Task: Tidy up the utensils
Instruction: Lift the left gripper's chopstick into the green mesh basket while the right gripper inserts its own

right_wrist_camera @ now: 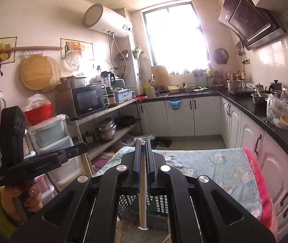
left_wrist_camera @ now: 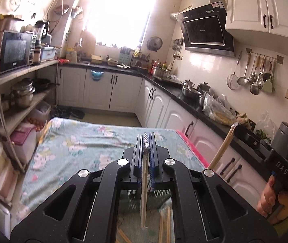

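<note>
Left gripper [left_wrist_camera: 146, 141] is closed on a wrapped chopstick [left_wrist_camera: 144, 192], jaws pinching the patterned upper end, with the pale shaft hanging down below the fingers toward the dark slotted basket [left_wrist_camera: 164, 194]. Right gripper [right_wrist_camera: 142, 141] is likewise closed, clamping a second wrapped stick [right_wrist_camera: 143, 192] near its crinkled top; the shaft runs down between the jaws and ends just above the perforated basket [right_wrist_camera: 160, 202]. Both utensils are held roughly upright and clear of the table.

Loose wooden chopsticks [left_wrist_camera: 164, 222] lie under the left gripper, beside or inside the basket; which compartment cannot be determined. The basket rests on a table covered by a floral cloth [left_wrist_camera: 79, 141], with a pink edge toward the counter. The opposing gripper body is visible at the frame edge in each view, held by a hand [right_wrist_camera: 12, 200].

Assessed risks:
- Each stick is gripped near one end only, so it may pivot or slip on a sudden move.
- Release from height could bounce a stick off the basket rim onto the cloth.
- The grippers stand close together; simultaneous lowering may cause collision.
</note>
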A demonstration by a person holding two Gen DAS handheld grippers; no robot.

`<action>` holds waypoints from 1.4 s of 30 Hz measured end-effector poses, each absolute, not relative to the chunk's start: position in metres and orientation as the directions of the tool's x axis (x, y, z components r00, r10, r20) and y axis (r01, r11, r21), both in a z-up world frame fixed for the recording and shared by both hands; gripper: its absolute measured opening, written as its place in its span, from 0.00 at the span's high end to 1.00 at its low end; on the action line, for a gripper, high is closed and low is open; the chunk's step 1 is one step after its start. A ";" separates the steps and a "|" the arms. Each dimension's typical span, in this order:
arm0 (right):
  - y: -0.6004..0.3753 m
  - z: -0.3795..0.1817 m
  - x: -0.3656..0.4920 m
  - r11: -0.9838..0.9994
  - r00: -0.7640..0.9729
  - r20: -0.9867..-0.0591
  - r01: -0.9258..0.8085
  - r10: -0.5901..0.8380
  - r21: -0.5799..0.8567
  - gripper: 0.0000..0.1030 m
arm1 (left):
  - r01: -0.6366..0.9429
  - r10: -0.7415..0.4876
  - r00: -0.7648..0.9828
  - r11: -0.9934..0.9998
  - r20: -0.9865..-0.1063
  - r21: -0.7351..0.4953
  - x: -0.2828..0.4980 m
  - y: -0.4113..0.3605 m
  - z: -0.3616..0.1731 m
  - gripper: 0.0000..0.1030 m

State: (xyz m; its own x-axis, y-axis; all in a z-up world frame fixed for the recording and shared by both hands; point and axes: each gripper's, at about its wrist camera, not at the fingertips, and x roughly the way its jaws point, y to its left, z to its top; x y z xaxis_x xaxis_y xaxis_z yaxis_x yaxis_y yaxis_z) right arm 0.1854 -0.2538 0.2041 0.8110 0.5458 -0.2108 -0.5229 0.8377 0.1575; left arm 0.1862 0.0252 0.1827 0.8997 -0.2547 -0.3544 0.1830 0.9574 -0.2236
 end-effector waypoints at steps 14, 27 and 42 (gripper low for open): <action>-0.237 0.200 0.230 0.875 0.851 -0.205 -0.467 0.484 0.129 0.96 | 0.087 -0.135 0.937 0.983 -0.323 -0.160 0.238 0.036 0.185 0.97; -0.222 0.161 0.254 0.894 0.860 -0.245 -0.434 0.448 0.113 0.96 | 0.094 -0.143 0.928 0.983 -0.343 -0.155 0.264 0.037 0.141 0.97; -0.217 0.110 0.278 0.910 0.837 -0.357 -0.377 0.414 0.171 0.95 | 0.107 -0.168 0.900 0.980 -0.403 -0.170 0.266 0.044 0.098 0.97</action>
State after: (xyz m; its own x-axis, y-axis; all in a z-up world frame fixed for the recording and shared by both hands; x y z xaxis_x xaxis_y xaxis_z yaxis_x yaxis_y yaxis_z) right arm 0.2776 -0.2171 0.1102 0.8374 0.4138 -0.3572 -0.3769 0.9103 0.1709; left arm 0.2658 0.0441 0.0979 0.8996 -0.1681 -0.4030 0.1069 0.9796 -0.1700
